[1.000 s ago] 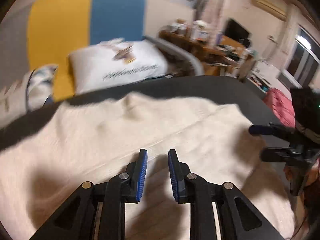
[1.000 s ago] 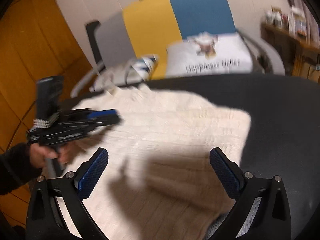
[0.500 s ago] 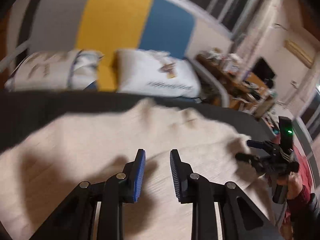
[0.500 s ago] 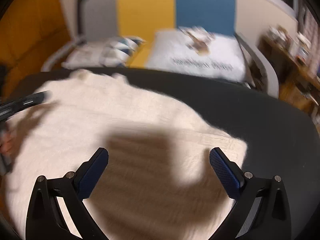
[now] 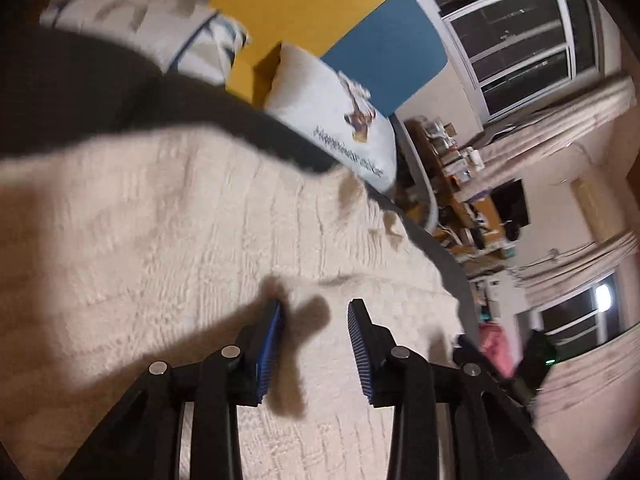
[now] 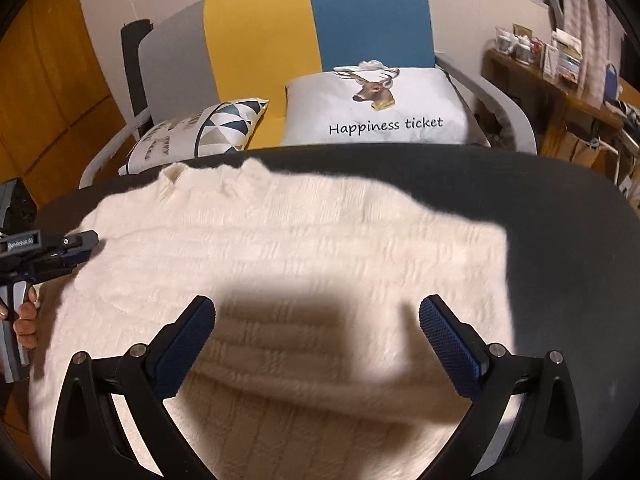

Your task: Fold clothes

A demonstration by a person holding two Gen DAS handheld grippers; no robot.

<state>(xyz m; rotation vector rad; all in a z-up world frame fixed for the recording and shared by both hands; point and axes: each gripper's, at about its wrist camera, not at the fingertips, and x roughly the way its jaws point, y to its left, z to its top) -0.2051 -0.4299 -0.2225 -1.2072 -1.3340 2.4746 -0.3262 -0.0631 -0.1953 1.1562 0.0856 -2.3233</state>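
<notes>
A cream knitted sweater (image 5: 200,240) lies spread flat on a dark round table (image 5: 100,92). My left gripper (image 5: 314,320) hovers close over the knit near the sweater's edge. Its jaws are opening and nothing is between them. In the right wrist view the same sweater (image 6: 280,240) covers most of the table (image 6: 560,220). My right gripper (image 6: 316,308) stands wide open above the sweater's near part, holding nothing. The left gripper (image 6: 91,245) shows at the sweater's left edge, with a hand (image 6: 24,316) on its grip.
Behind the table stands a sofa (image 6: 312,20) with yellow and blue panels, a deer-print cushion (image 6: 376,108) and a triangle-patterned cushion (image 6: 208,128). A cluttered wooden desk (image 6: 560,88) is at the right. Windows (image 5: 520,40) line the far wall.
My left gripper has rolled and travelled across the sweater toward its edge, and its jaws have widened. The right gripper shifted slightly over the sweater and stays wide open.
</notes>
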